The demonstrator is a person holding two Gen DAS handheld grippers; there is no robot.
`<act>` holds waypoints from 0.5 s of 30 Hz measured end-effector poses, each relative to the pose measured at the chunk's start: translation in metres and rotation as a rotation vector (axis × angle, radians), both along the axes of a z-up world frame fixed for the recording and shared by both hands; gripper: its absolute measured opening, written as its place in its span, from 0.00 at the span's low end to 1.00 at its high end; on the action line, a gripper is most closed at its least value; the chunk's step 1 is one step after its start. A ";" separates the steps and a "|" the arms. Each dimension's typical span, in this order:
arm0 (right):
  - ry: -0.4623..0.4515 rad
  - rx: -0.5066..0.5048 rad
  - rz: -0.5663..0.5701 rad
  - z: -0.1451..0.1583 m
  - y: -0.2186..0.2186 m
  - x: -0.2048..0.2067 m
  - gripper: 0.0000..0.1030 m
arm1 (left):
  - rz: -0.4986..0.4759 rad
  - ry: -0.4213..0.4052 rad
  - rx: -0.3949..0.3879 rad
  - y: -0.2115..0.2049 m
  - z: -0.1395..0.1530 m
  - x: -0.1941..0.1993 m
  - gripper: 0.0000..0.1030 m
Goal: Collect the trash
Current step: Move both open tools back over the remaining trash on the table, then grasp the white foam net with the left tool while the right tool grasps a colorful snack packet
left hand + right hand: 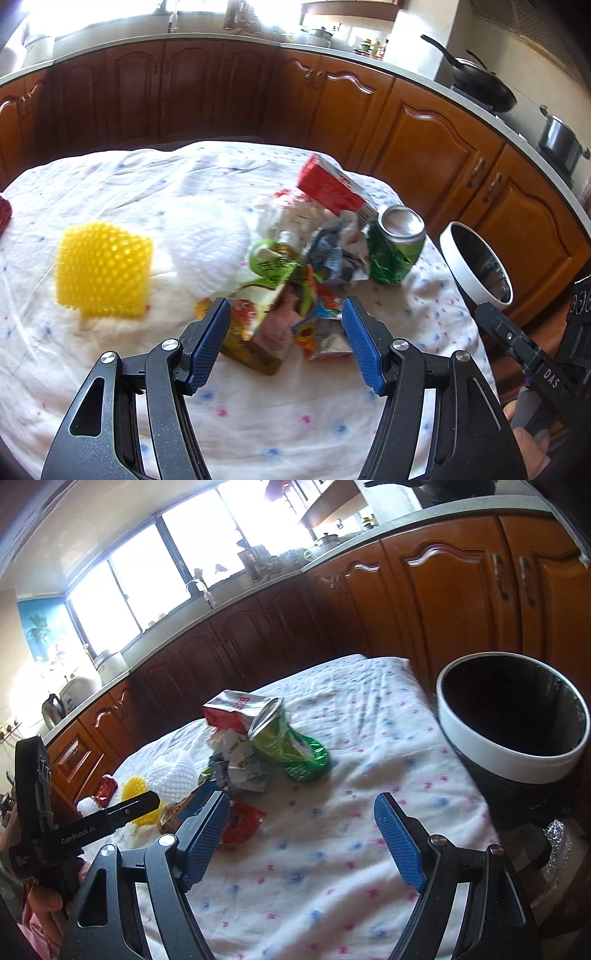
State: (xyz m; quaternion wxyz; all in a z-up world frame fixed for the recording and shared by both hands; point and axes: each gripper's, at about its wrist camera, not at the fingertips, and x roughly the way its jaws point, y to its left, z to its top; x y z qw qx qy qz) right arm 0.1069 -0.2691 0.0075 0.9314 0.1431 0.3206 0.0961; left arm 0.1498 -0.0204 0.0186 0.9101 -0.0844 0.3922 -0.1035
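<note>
A heap of trash lies on the cloth-covered table (110, 350): a crushed green can (393, 247) (291, 749), a red carton (332, 188) (231, 710), crumpled wrappers (332, 254) (240, 768), a small printed box (266, 336) and an orange snack packet (319, 321) (240, 823). My left gripper (286, 314) stands open just in front of the box and packet, holding nothing. My right gripper (303, 812) is open over bare cloth, right of the heap, empty. The white-rimmed bin (476, 264) (513, 720) stands at the table's right edge.
A yellow spiky block (103, 269) (135, 786) and white foam netting (210, 240) (171, 775) lie left of the heap. A red item (3, 212) (107, 786) sits at the far left. Wooden kitchen cabinets (424, 147) run behind the table. A hand (44, 897) holds the other gripper.
</note>
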 end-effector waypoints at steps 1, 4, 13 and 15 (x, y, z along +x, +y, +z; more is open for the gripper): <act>0.000 -0.001 0.016 0.000 0.005 0.001 0.80 | 0.007 -0.003 0.003 0.003 0.001 0.000 0.62; 0.002 -0.009 0.068 -0.001 0.022 0.004 0.80 | 0.033 -0.006 0.007 0.012 0.002 0.002 0.62; 0.078 -0.045 0.181 -0.021 0.070 0.027 0.78 | 0.102 0.015 0.024 0.035 -0.004 0.025 0.62; 0.104 -0.060 0.197 -0.028 0.078 0.035 0.76 | 0.107 0.017 0.042 0.035 -0.007 0.034 0.62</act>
